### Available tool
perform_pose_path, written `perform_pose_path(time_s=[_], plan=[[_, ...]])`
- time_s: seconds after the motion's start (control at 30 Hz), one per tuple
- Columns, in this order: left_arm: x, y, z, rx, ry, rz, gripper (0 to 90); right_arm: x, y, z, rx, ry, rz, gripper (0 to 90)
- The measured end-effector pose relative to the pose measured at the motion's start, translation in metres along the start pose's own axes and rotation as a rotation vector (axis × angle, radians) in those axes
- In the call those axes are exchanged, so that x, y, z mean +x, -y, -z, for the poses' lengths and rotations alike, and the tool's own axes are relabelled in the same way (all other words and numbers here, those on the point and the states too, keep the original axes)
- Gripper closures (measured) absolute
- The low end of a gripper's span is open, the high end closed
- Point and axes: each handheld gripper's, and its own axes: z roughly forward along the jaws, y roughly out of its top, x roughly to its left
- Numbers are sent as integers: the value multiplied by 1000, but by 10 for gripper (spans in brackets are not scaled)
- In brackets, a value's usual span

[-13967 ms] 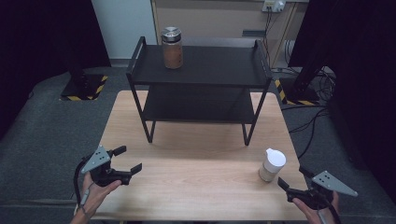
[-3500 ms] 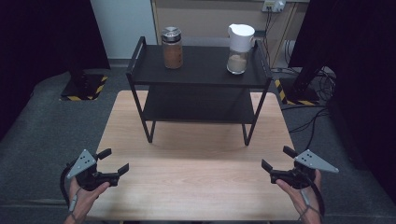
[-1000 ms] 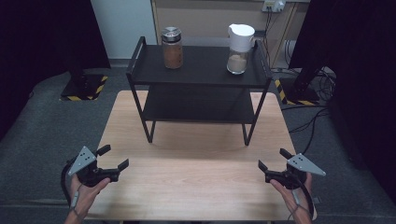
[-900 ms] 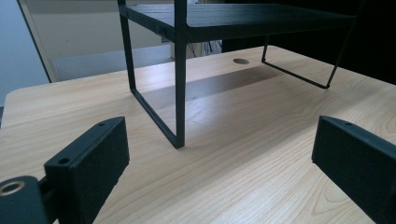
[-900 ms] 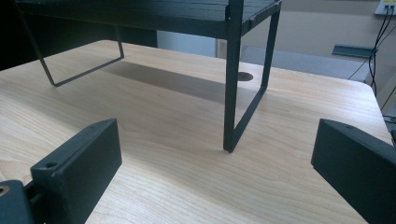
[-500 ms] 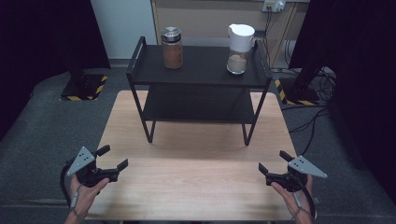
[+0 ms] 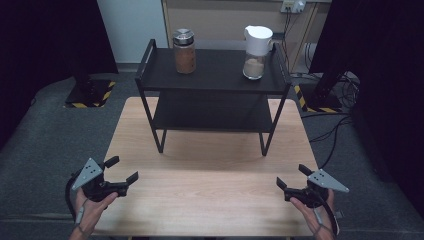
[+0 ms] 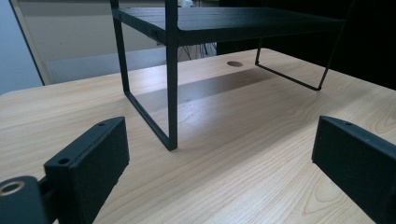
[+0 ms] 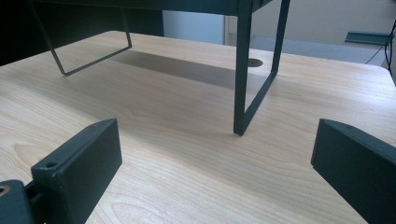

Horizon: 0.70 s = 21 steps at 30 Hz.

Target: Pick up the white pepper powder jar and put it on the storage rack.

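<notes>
While both grippers rest low at the near corners of the wooden table (image 7: pixel 210 195), nothing sits between their jaws. The left gripper (image 7: pixel 122 170) is held in the person's left hand (image 7: pixel 92 202) at the near left edge, its jaws spread wide and pointing toward the middle of the table; in the left gripper view the two black jaws stand far apart with only bare wood and the rack's near leg beyond them. The right gripper (image 7: pixel 292 177) is held in the right hand (image 7: pixel 307 202) at the near right edge, jaws likewise wide apart.

Fourteen seconds ago a white-lidded jug stood on the table just beside the right gripper. That jug (image 7: pixel 256 52) now stands upright on the top shelf of the black rack (image 7: pixel 215 80), toward its right end, well apart from the brown jar (image 7: pixel 184 51) with a metal lid at the left end, which has not moved. Against the pictures from the last few seconds, jug, jar and rack are unchanged, and both grippers lie in nearly the same places, the right one shifted only slightly.
</notes>
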Motion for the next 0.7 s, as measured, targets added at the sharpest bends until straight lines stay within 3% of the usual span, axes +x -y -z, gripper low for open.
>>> perform_pose_path(time_s=[0.7], plan=[[0, 0, 2, -3, 12, 0, 30, 1, 3, 5, -21, 16, 0, 21]])
